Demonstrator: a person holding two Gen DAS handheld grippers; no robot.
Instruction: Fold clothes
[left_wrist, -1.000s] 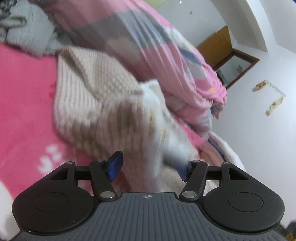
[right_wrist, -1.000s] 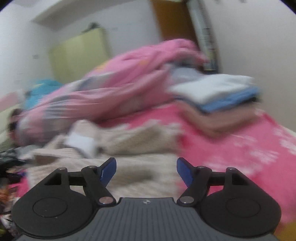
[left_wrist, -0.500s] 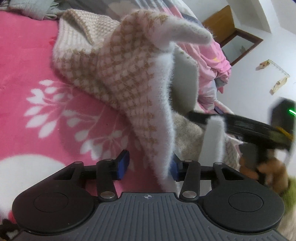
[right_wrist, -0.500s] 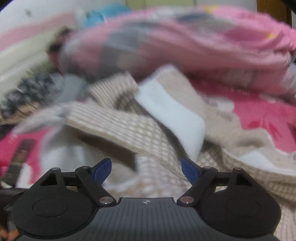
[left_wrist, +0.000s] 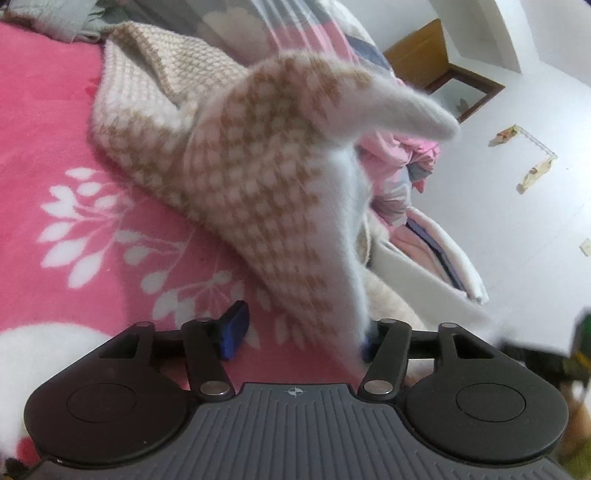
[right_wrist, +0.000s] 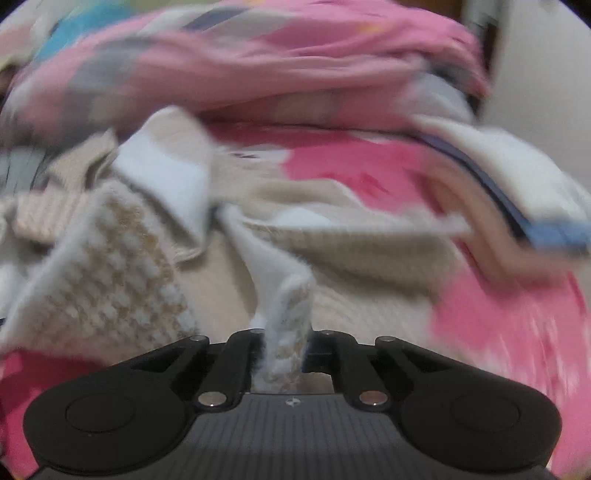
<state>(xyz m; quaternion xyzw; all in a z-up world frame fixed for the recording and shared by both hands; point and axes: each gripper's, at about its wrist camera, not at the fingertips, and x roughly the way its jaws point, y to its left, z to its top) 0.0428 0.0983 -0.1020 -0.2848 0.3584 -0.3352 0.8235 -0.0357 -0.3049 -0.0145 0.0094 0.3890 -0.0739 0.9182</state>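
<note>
Pinching a sweater (right_wrist: 103, 273) edge, my right tongs (right_wrist: 282, 345) have just snapped together; left tongs (left_wrist: 299, 334) are opening, cloth between, so I can start folding.

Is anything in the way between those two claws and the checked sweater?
Nothing visible. The right gripper is shut on a strip of the checked sweater, and the left gripper is opening with the sweater's edge hanging against one of its fingers.

Soft, even indoor light, no glare, faint shadows; fisheye bending curves the edges with dark corners; the left view is mostly sharp; the right view is heavily motion-blurred throughout.
</note>
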